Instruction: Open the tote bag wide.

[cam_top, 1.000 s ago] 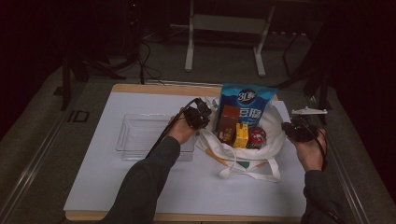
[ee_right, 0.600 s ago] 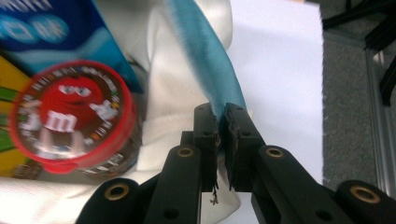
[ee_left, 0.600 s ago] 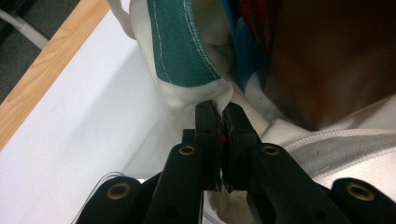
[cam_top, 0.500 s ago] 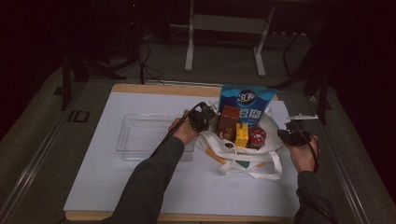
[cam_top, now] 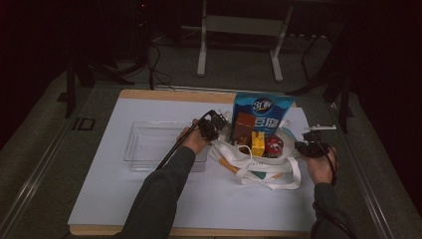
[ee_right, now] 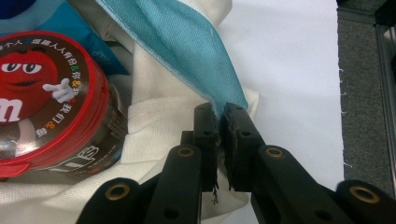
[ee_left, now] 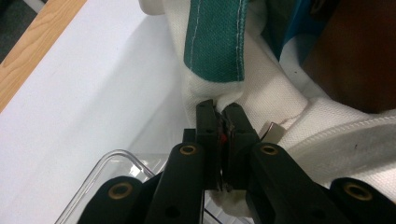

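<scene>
A white canvas tote bag (cam_top: 261,174) lies open on the white table cover and holds a blue pouch (cam_top: 263,109), a brown box (cam_top: 245,127), a yellow box (cam_top: 258,144) and a red-lidded candy jar (cam_top: 273,146). My left gripper (cam_top: 221,131) is at the bag's left rim. In the left gripper view it (ee_left: 223,114) is shut on a fold of the white fabric (ee_left: 280,93) below a green strap (ee_left: 215,42). My right gripper (cam_top: 298,146) is at the right rim, and it (ee_right: 219,114) is shut on the blue-lined edge (ee_right: 187,51) beside the candy jar (ee_right: 46,102).
A clear plastic tray (cam_top: 149,144) stands left of the bag, right under my left hand, and its corner (ee_left: 107,163) shows below the left jaws. The bag's handles (cam_top: 278,181) lie spread toward me. The cover's right edge (ee_right: 337,93) is close to my right gripper.
Both hands have sunk a little with the bag's rim still pinched. My right gripper has shifted slightly in toward the bag.
</scene>
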### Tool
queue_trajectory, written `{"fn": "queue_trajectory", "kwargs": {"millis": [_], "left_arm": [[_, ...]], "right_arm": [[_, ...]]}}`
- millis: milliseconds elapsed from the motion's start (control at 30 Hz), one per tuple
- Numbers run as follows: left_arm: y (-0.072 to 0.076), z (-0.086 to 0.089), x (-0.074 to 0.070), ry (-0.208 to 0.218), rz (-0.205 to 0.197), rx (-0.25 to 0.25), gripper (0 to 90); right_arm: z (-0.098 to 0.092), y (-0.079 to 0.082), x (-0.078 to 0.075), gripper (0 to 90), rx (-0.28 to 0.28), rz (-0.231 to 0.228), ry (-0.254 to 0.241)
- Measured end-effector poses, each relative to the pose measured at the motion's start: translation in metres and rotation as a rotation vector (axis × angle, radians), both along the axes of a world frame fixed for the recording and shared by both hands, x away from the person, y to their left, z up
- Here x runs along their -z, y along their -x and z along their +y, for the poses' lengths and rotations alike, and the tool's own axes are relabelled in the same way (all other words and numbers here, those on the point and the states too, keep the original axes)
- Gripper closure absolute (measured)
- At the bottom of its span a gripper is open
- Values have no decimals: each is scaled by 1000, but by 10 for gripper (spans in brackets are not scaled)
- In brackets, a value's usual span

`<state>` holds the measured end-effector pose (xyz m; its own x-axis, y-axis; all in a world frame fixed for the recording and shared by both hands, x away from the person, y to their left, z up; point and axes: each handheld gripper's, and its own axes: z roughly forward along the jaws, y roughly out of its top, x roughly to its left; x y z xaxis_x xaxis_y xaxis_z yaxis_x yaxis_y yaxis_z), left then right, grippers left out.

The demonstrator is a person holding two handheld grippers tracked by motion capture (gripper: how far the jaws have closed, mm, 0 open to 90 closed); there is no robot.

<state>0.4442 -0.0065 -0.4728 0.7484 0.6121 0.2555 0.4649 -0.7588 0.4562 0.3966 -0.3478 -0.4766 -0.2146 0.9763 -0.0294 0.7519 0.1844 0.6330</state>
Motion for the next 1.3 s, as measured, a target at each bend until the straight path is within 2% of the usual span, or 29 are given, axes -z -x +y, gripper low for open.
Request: {"fn": "queue_trajectory", "kwargs": {"millis": [133, 200, 267, 333, 467, 600, 700, 833, 933, 1000, 1200, 1300], "left_arm": [[4, -2, -2, -9, -12, 0, 859], [7, -1, -4, -11, -20, 20, 844], [8, 3, -7, 18, -3, 23, 806], [7, 7, -11, 65, 10, 19, 780], [10, 16, -21, 153, 11, 16, 699], [17, 19, -30, 184, -18, 17, 661], [23, 19, -36, 194, -43, 27, 629], [29, 20, -45, 223, -72, 30, 605], [34, 20, -50, 249, -73, 51, 623], [38, 18, -51, 245, -73, 75, 644], [47, 5, -45, 271, -30, 133, 687], [50, -1, -38, 248, -9, 154, 717]], "right_arm": [[0, 0, 0, 843, 6, -2, -1], [1, 2, -1, 838, 3, -7, 4], [1, 3, -5, 828, -9, -15, 15], [1, 5, -9, 820, -14, -21, 22], [2, 9, -17, 772, -29, -38, 28], [4, 15, -26, 719, -57, -54, 41], [9, 22, -31, 682, -85, -67, 78], [10, 31, -37, 672, -104, -89, 83], [10, 40, -41, 677, -122, -102, 63], [13, 47, -42, 679, -138, -110, 52], [30, 68, -34, 752, -233, -95, 6], [37, 76, -27, 772, -274, -82, 7]]}}
